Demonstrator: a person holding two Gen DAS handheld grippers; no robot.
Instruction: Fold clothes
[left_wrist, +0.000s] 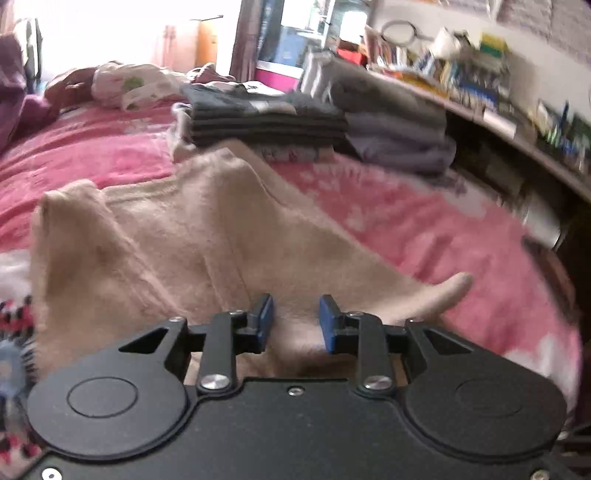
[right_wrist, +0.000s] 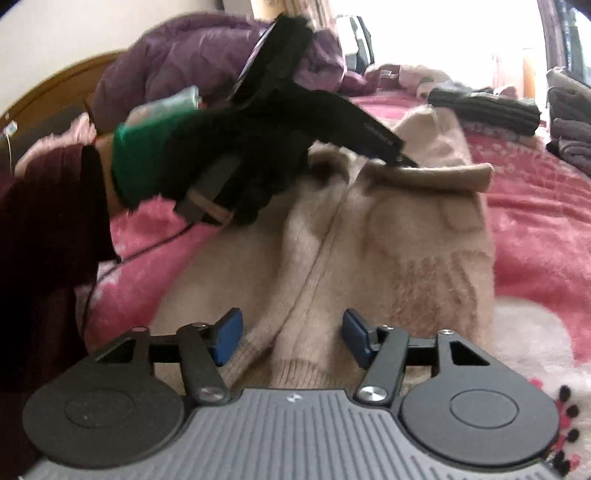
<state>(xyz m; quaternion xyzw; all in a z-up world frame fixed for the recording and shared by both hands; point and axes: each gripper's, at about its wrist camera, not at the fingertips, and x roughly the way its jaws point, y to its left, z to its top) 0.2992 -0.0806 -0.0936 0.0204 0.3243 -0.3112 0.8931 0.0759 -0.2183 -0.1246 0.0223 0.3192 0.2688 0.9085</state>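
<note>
In the left wrist view, the near left edge shows a white patch of bedcover with a black and pink pattern (left_wrist: 14, 325). Just right of it lies the beige sweater (left_wrist: 177, 236), spread over the pink blanket (left_wrist: 424, 221), with one corner humped up at the far left and a sleeve tip (left_wrist: 458, 282) reaching out to the right. The left gripper (left_wrist: 296, 319) sits low over the sweater's near edge, its blue pads (left_wrist: 266, 317) standing a moderate way apart with only cloth seen behind the gap; nothing is pinched between them. Far beyond the sweater sits a stack of folded dark clothes (left_wrist: 266, 114), and right of that a grey folded pile (left_wrist: 399, 129). A cluttered shelf (left_wrist: 480, 85) runs along the far right.

In the right wrist view, a dark maroon sleeve (right_wrist: 44, 229) fills the left edge. Right of it, a hand in a green and black glove (right_wrist: 177, 158) holds the left gripper's black body (right_wrist: 354, 129), whose tip comes down at a folded-over beige flap (right_wrist: 436, 177) at the sweater's far end; whether it grips that flap is not clear. The sweater (right_wrist: 369, 240) runs from there toward the camera, a seam down its middle. The right gripper (right_wrist: 293, 338) hovers over the near ribbed hem, blue pads (right_wrist: 229, 336) spread wide and holding nothing. Folded dark clothes (right_wrist: 484, 105) lie far right.
</note>
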